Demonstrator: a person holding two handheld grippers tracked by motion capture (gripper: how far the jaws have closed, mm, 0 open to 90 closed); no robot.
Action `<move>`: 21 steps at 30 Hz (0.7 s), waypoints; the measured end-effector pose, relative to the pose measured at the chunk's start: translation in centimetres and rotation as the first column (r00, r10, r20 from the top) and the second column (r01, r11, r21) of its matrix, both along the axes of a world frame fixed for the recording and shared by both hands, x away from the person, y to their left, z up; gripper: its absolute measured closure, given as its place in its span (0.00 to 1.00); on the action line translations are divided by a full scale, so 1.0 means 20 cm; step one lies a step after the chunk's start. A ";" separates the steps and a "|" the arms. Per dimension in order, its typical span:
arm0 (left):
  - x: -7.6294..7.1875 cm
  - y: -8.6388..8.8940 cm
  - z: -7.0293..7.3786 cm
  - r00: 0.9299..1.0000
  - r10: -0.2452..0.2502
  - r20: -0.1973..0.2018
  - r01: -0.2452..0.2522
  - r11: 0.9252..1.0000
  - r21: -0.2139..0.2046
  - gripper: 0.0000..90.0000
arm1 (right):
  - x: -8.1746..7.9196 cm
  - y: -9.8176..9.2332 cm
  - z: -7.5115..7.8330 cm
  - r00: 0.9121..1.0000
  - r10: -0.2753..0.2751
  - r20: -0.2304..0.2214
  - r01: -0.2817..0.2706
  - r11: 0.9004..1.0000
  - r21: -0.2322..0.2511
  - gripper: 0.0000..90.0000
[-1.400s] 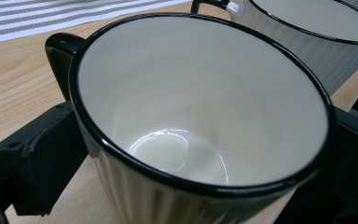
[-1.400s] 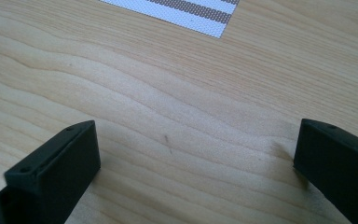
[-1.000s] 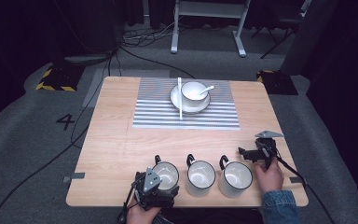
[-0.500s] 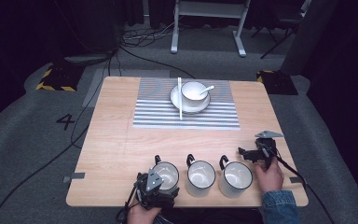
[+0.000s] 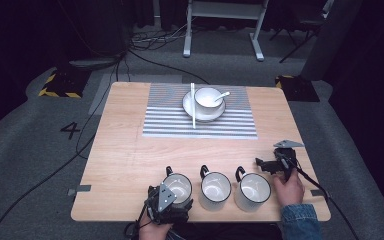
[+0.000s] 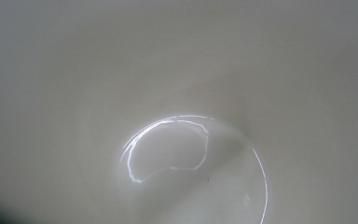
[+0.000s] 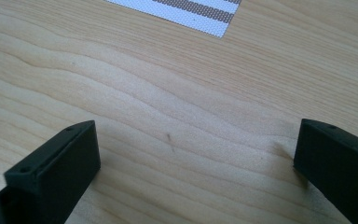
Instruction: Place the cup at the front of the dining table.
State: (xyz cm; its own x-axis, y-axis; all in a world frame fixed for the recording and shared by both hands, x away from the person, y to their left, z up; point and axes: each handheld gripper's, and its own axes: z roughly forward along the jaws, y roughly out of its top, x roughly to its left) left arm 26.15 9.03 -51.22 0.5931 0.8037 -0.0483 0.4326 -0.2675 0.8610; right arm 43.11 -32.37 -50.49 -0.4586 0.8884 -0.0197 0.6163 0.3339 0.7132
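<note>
While right tool [image 5: 266,163] gapes empty beside mugs [image 5: 215,189], left tool [image 5: 172,196] at mug; grip unclear.

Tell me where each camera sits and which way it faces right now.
High view: above the near edge, looking forward and down on the table; both hands show, left gripper at the left mug.
Left gripper view: pressed against that mug's white inside.
Right gripper view: low over bare wood, open jaws apart; shares the striped mat with the high view.
</note>
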 end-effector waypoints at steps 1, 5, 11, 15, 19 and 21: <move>0.00 0.00 0.00 1.000 0.004 0.001 -0.004 1.000 0.002 0.04 | 0.00 0.00 0.00 1.000 0.001 0.000 -0.001 1.000 0.000 0.00; -0.01 -0.01 0.00 1.000 0.012 -0.006 -0.012 1.000 -0.006 0.04 | 0.00 0.00 0.00 1.000 0.003 0.001 -0.003 1.000 0.000 0.00; -0.02 -0.01 0.01 1.000 0.016 -0.006 -0.016 1.000 0.002 0.04 | 0.00 0.00 0.00 1.000 0.005 0.000 -0.005 1.000 0.000 0.00; -0.02 -0.01 0.02 1.000 0.013 -0.015 -0.012 1.000 0.009 0.05 | 0.00 0.00 0.00 1.000 0.006 0.001 -0.006 1.000 -0.002 0.00; 0.00 0.00 0.03 0.999 0.011 -0.049 -0.012 1.000 -0.023 0.05 | 0.00 0.00 0.00 1.000 0.006 0.000 -0.006 1.000 -0.001 0.00; 0.00 0.00 0.04 0.998 0.009 -0.055 -0.011 0.999 -0.038 0.05 | 0.00 0.00 0.00 1.000 0.007 0.001 -0.007 1.000 -0.001 0.00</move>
State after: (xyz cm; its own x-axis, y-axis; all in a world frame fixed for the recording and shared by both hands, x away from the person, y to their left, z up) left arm 26.22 9.01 -50.40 0.5806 0.8065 -0.1117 0.4819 -0.2298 0.8456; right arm 43.10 -32.36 -50.49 -0.4647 0.8852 -0.0207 0.6132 0.3386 0.7137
